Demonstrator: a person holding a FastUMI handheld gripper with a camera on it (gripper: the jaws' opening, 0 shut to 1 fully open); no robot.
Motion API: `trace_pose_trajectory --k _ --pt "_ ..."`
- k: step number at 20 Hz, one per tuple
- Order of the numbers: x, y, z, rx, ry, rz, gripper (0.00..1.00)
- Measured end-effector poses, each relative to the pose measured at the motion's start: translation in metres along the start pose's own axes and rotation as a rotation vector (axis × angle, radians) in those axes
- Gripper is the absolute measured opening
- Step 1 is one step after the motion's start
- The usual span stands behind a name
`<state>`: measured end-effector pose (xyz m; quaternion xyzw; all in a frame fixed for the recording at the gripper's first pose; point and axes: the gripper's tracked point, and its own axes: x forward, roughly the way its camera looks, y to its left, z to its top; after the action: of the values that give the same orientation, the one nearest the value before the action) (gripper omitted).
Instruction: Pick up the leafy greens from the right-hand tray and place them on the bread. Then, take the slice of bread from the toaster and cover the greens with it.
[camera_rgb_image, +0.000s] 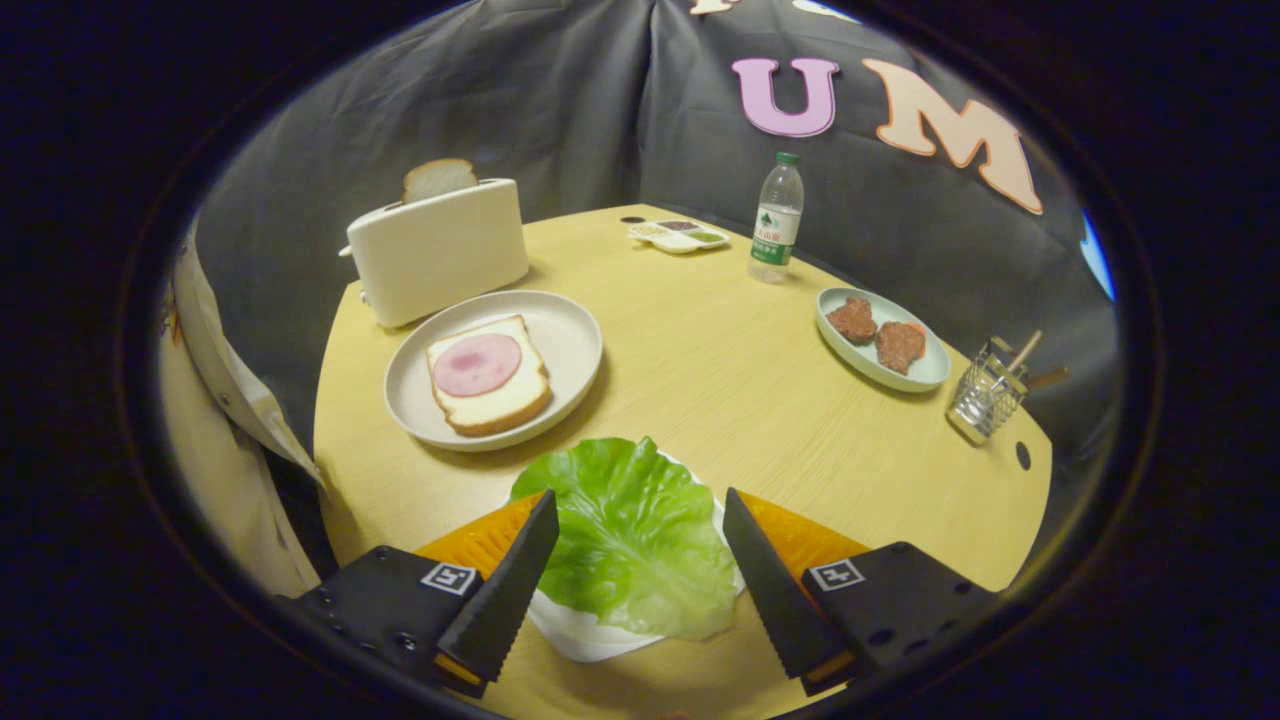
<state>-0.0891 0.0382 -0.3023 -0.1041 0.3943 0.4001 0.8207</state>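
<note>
The gripper (640, 540) is hanging over the near edge of the table (740, 390) with its fingers (510, 580) spread wide and gripping nothing, one on each side of the greens (630, 530), which are lying between them on a small white tray (590, 635); the wide gap is probably there so the fingers can straddle the leaf before closing (it looks thin and floppy, so a pinch near its middle seems safest). Beyond the fingers, toward the person's sleeve (225, 400), a plate (570, 340) is holding the bread (490, 375) topped with a pink round slice, waiting flat and face-up to receive the leaf. Just behind it the toaster (440, 250) is standing with the second slice (438, 178) poking up, easy to grab later. Farther off, a dish (925, 375) of patties, a wire caddy (985, 400), a bottle (777, 220) and a small condiment tray (680, 236) are sitting clear of the route.
</note>
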Motion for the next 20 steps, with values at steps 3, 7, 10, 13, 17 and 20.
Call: trace_pose_trajectory --k 3,7,10,13,17,20 --pt "0.004 0.003 -0.008 0.0 0.034 0.017 1.0" --pt "0.013 0.008 -0.017 -0.006 0.077 0.031 1.0" --pt "0.018 0.009 -0.025 -0.003 0.112 0.022 1.0" --pt "0.021 0.009 -0.03 0.002 0.143 0.012 1.0" --pt "0.022 0.01 -0.033 0.05 0.167 0.011 1.0" --pt "0.022 0.012 -0.034 0.052 0.176 0.006 1.0"
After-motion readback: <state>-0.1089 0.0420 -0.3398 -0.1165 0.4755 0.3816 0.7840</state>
